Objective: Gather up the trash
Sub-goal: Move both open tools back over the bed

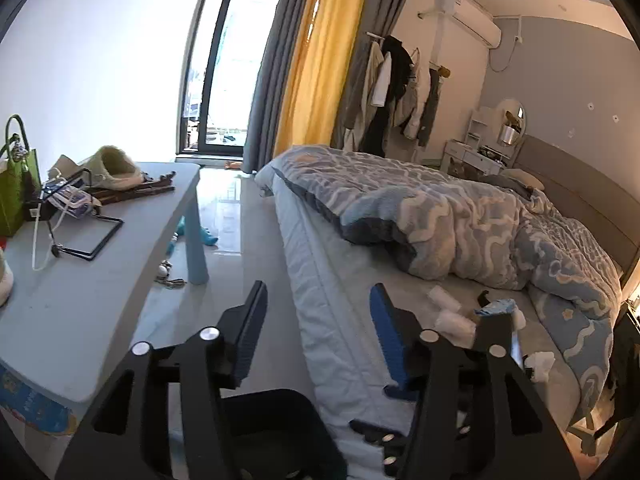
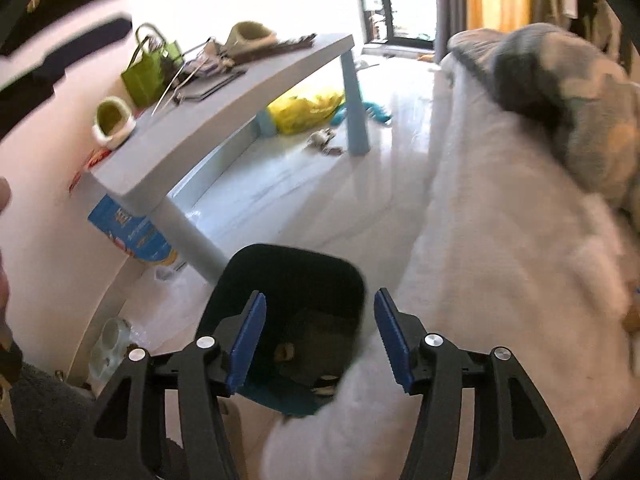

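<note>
In the left wrist view my left gripper is open and empty, hanging over the near edge of the bed's mattress. Crumpled white tissues and a blue wrapper lie on the sheet just right of its right finger. Another white wad lies further right. The dark bin stands on the floor below, beside the bed. In the right wrist view my right gripper is open and empty above that bin, which has some scraps at the bottom.
A pale blue table with a green bag, a slipper and cables stands left of the bed. A patterned duvet is bunched on the bed. A yellow bag and small items lie on the floor under the table. A blue box leans by the table leg.
</note>
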Motion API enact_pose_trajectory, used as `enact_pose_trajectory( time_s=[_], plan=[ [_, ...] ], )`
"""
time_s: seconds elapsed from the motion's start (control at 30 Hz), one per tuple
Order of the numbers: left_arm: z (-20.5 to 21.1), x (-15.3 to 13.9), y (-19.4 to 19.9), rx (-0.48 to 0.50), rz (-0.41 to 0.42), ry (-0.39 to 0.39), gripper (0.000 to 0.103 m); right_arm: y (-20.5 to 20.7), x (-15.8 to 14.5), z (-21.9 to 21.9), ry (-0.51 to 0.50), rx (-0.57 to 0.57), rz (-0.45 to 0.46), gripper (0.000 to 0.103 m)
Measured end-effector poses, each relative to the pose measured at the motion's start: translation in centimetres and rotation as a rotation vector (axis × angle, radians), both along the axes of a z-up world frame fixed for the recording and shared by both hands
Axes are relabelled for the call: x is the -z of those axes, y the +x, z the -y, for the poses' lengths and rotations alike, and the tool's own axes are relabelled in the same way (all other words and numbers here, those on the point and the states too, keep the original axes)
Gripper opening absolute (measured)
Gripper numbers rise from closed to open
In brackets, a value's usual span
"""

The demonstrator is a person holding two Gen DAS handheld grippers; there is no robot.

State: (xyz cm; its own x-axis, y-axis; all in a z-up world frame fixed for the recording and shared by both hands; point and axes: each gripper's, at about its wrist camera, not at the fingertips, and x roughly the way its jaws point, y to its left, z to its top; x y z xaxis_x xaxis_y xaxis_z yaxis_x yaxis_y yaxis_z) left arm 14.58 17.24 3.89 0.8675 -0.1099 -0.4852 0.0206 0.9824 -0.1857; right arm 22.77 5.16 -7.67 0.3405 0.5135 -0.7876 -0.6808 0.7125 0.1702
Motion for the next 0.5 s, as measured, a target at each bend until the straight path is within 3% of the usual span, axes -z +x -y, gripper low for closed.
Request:
enact_pose_trajectory(
  time_s=[0.07, 0.13, 0.5],
  plan=[
    [1.1, 0.2, 0.4, 0.013, -0.003, 0.000, 0.063, 0.1, -0.8, 1.6, 0.010, 0.030, 0.028, 0.060],
    [2.0, 0.5, 0.8, 0.023, -0.010, 0.002, 0.065, 0.3, -1.3, 3.1, 0.022, 0.056, 0.047, 0.072],
    [7.6, 2.3, 3.0, 0.087, -0.050, -0.018, 0.073, 0.5, -2.4, 11.8, 0.033, 0.160, 0.105, 0.072]
  ],
)
